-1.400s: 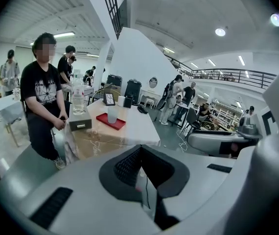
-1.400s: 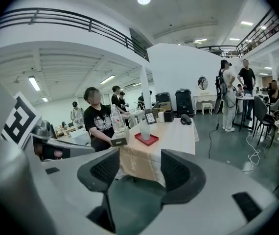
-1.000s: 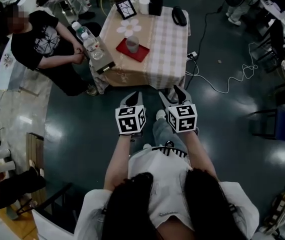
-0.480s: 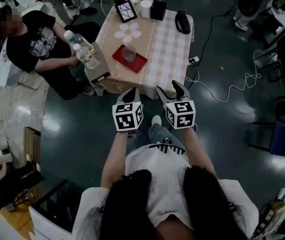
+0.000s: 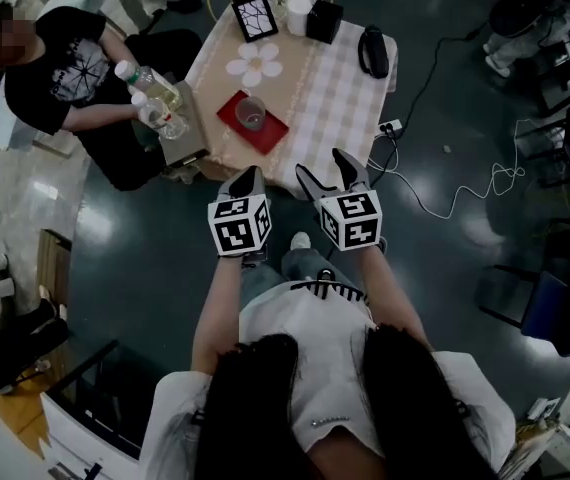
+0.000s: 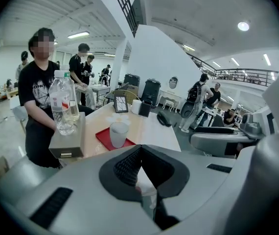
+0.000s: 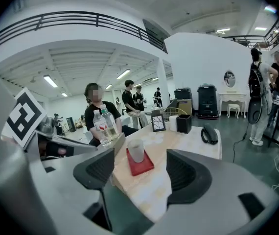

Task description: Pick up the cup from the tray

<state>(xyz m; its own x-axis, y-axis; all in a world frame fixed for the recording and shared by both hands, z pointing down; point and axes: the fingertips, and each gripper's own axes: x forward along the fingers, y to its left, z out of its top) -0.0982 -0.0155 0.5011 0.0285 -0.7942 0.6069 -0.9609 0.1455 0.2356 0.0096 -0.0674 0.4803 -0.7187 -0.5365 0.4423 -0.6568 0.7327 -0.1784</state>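
A frosted cup stands upright on a red tray near the front edge of a checked table. Both grippers hover over the floor just short of that edge, apart from the cup. My left gripper is shut with nothing in it; in the left gripper view the cup and tray lie beyond its closed tips. My right gripper is open and its jaws have just been opening, with nothing between them; the cup and tray show far ahead through the gap.
A seated person at the table's left holds water bottles on a grey box. A flower coaster, picture frame, black box and black handset sit further back. A white cable crosses the floor at the right.
Both grippers have moved forward towards the table's front edge, and the table now lies closer. The right gripper's jaws stand wider apart than before.
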